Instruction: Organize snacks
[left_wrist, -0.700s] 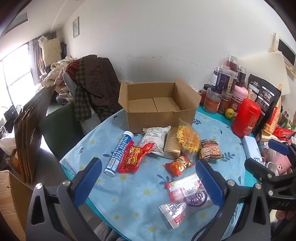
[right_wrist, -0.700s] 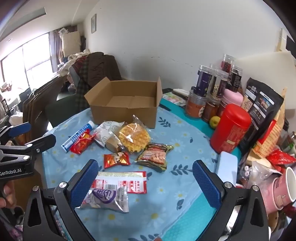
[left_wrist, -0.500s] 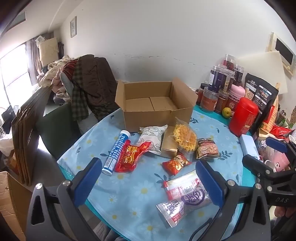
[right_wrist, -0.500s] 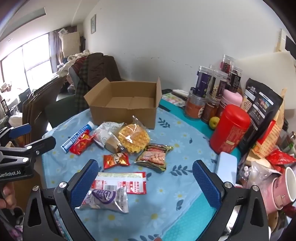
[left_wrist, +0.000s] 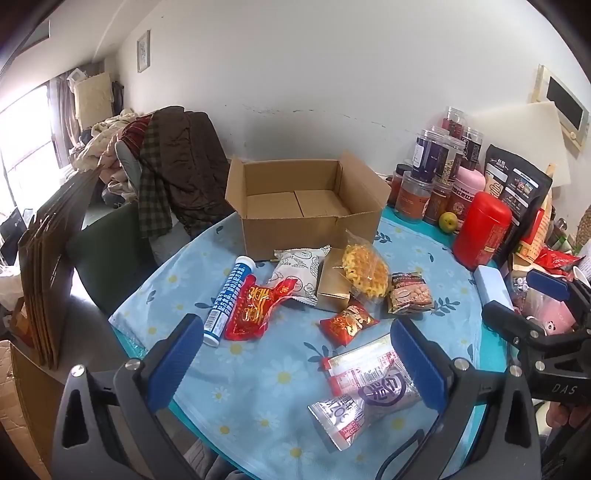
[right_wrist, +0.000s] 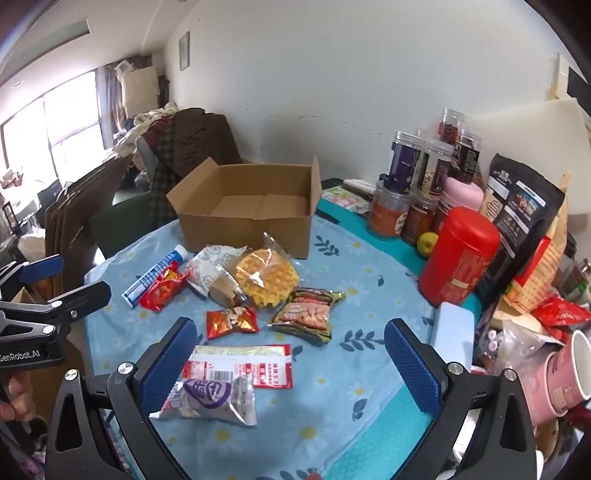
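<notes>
Blue-padded and spread wide, the left gripper (left_wrist: 295, 354) holds nothing above the near edge of the tablecloth (left_wrist: 258, 369), and the right gripper (right_wrist: 291, 358) hangs alongside it, equally parted and empty, over the same near edge. Just beyond the left gripper's right pad, close to that edge, a silver packet with a purple logo (left_wrist: 365, 402) lies partly on top of a red-and-white flat packet (left_wrist: 354, 365). Farther in, toward the middle of the tablecloth, sits a small red foil packet (left_wrist: 349, 321), with a pouch of peanuts (left_wrist: 408, 293) to its right. Behind those, a clear bag holding a yellow waffle (left_wrist: 364, 271) leans against a small brown carton (left_wrist: 332, 282), which touches a white pillow packet (left_wrist: 299, 269). Left of that lie a red sausage-style packet (left_wrist: 255, 308) and, just beside it, a blue-and-white tube (left_wrist: 231, 295) pointing toward the left edge. An open cardboard box (left_wrist: 306, 206) stands at the far edge with nothing visible inside it. Along the right edge are a red canister (left_wrist: 480, 229), a black pouch (left_wrist: 517, 192), stacked clear jars (left_wrist: 436, 158) and a small green fruit (left_wrist: 447, 221).
</notes>
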